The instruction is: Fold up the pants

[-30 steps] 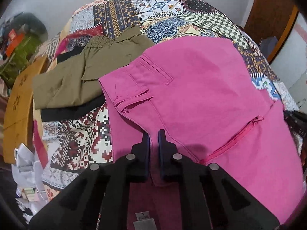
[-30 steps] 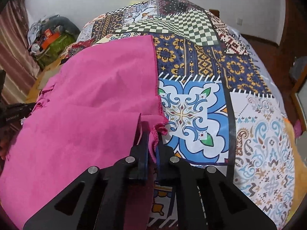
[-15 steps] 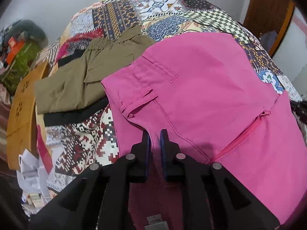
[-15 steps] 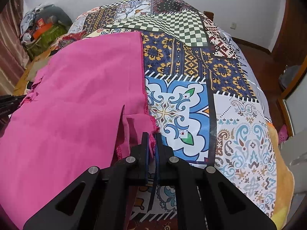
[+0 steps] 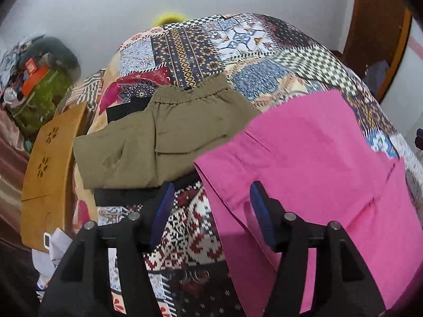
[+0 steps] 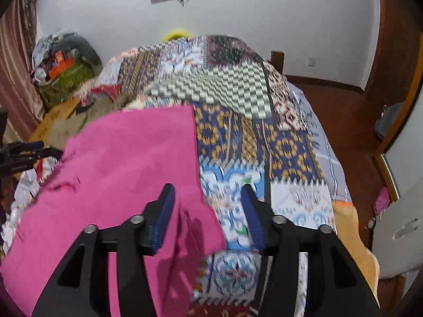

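Observation:
The pink pants [image 5: 312, 163] lie spread on the patchwork bedspread [image 5: 190, 52], waistband toward the left. They also show in the right wrist view [image 6: 127, 163], with the hem corner under the gripper. My left gripper [image 5: 211, 200] is open and empty, held above the waistband edge of the pants. My right gripper [image 6: 207, 200] is open and empty, above the leg-end corner of the pants. The right view is blurred by motion.
Folded olive pants [image 5: 164, 137] lie on a black garment [image 5: 121, 195] left of the pink pants. A wooden board [image 5: 50, 169] stands at the bed's left edge. Clutter [image 6: 63, 66] sits by the far wall. The bed's right edge [image 6: 333, 158] drops to the floor.
Both grippers have opened and let go of the pink pants, then lifted and drawn back. The pants now lie flat on the bed.

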Action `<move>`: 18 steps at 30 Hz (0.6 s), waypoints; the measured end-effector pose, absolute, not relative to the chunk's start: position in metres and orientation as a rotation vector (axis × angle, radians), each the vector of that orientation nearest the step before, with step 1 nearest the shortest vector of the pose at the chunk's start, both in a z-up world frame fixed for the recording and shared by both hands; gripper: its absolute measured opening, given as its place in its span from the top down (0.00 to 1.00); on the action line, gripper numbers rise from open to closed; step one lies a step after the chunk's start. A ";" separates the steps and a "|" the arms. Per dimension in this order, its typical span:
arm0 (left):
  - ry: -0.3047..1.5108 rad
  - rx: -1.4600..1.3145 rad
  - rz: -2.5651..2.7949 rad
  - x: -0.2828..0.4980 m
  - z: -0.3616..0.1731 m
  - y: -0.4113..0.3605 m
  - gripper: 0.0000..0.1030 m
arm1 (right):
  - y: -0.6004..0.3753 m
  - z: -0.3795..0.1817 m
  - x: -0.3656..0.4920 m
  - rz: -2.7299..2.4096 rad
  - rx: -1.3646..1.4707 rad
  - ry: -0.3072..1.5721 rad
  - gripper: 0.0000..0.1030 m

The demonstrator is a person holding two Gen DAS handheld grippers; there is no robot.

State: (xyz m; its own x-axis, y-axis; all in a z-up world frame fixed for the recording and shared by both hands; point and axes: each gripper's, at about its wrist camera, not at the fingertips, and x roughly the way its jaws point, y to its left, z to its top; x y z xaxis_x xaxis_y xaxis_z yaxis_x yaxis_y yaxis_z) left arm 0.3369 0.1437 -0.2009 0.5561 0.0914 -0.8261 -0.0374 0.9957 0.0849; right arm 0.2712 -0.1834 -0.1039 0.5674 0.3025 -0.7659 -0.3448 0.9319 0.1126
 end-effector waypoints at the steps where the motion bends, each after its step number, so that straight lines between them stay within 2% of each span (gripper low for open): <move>1: 0.981 0.055 0.075 0.341 -0.202 0.146 0.40 | -0.179 -0.103 0.276 0.387 -0.055 0.879 0.51; 15: 1.103 -0.046 0.035 0.394 -0.249 0.173 0.40 | -0.133 -0.123 0.359 0.471 -0.078 0.914 0.50; 18: 1.110 -0.063 0.001 0.397 -0.256 0.174 0.46 | -0.129 -0.134 0.381 0.476 -0.065 0.940 0.50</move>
